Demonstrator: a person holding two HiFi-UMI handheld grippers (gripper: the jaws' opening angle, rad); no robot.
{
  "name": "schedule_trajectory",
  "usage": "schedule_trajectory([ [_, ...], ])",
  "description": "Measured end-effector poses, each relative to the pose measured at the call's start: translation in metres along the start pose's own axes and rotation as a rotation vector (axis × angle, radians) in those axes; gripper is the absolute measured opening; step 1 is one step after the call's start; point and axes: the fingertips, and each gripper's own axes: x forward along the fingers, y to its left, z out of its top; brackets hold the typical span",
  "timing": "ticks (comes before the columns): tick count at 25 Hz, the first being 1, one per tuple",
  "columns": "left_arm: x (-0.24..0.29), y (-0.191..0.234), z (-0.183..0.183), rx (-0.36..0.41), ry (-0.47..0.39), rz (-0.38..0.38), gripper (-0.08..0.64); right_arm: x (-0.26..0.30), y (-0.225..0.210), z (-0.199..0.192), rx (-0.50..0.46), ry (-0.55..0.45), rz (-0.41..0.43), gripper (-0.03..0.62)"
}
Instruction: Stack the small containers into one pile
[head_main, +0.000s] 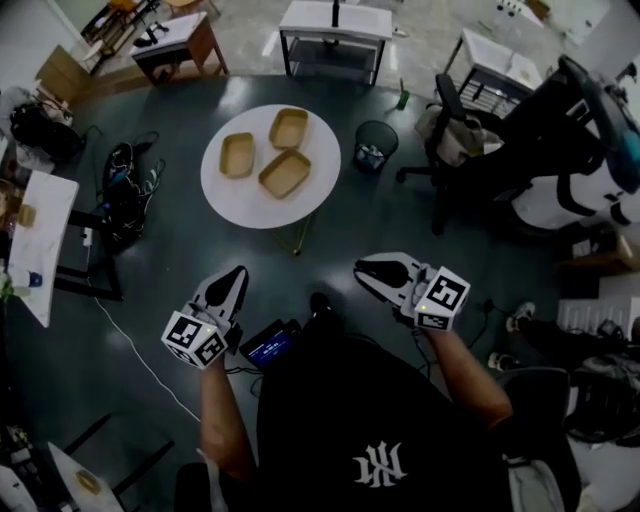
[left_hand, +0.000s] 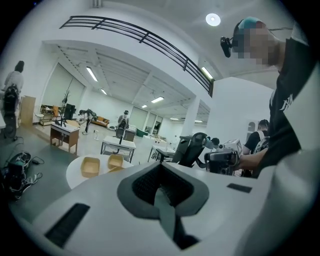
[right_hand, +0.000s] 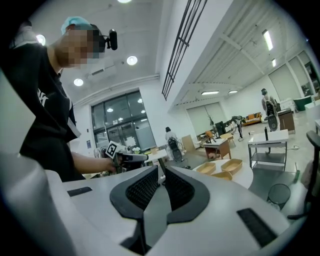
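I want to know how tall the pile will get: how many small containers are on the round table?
3, all unstacked on the round table: the left container, the far container and the near container. None looks hidden.

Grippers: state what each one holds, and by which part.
Nothing is held. The left gripper and right gripper are both shut and empty; the containers lie untouched on the round table.
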Motion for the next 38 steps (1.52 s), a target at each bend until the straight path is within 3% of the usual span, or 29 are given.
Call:
schedule_trajectory([
  [6, 0.041, 0.064, 0.021, -0.029, 0.006, 0.004, 0.001, 0.045, -0.060, 0.030, 0.011, 0.030, -0.002, 0.049],
  [15, 0.083, 0.120, 0.012, -0.111, 0.086, 0.051, 0.001, 0.088, -0.145, 0.037, 0.055, 0.091, 0.015, 0.055],
  [28, 0.152, 0.187, -0.003, -0.242, 0.174, 0.337, 0.002, 0.161, -0.292, 0.055, 0.095, 0.255, 0.314, 0.064],
  [38, 0.188, 0.190, -0.018, -0.400, 0.208, 0.472, 0.002, 0.188, -0.354, 0.052, 0.169, 0.376, 0.426, 0.066],
])
